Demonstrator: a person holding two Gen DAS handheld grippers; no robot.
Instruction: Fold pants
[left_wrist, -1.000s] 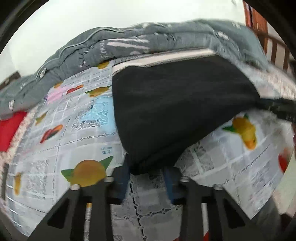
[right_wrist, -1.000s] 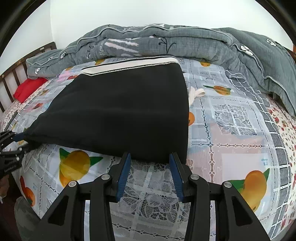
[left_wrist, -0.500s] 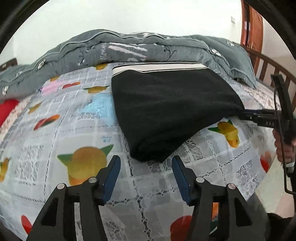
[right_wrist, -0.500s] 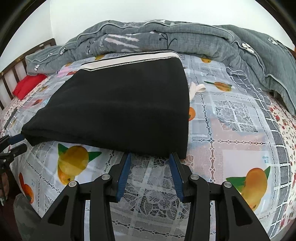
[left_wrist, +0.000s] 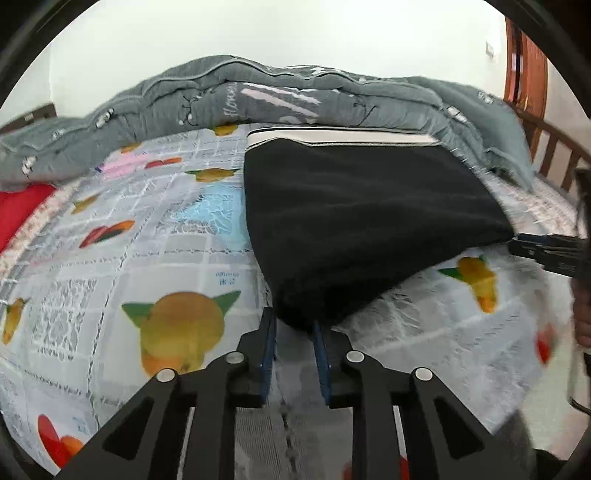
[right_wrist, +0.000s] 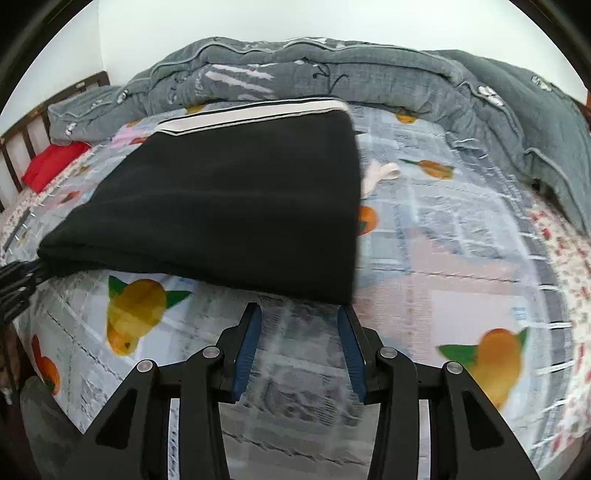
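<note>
Black pants (left_wrist: 362, 221) with a white waistband lie folded on the fruit-print bedspread (left_wrist: 147, 258); they also show in the right wrist view (right_wrist: 236, 206). My left gripper (left_wrist: 294, 326) has its jaws narrowed around the pants' near left corner, with cloth between the pads. My right gripper (right_wrist: 300, 314) is open and empty, its fingertips just short of the pants' near right corner. The right gripper also shows at the right edge of the left wrist view (left_wrist: 546, 251), and the left gripper at the left edge of the right wrist view (right_wrist: 18, 284).
A rumpled grey quilt (right_wrist: 332, 70) lies along the far side of the bed. A red cushion (right_wrist: 55, 162) sits at the far left by the wooden bed rail (right_wrist: 22, 147). A white drawstring (right_wrist: 380, 173) pokes out from the pants' right side.
My left gripper moved forward and narrowed from wide open onto the pants' near left corner. My right gripper drew back a little from the near right corner and stays open.
</note>
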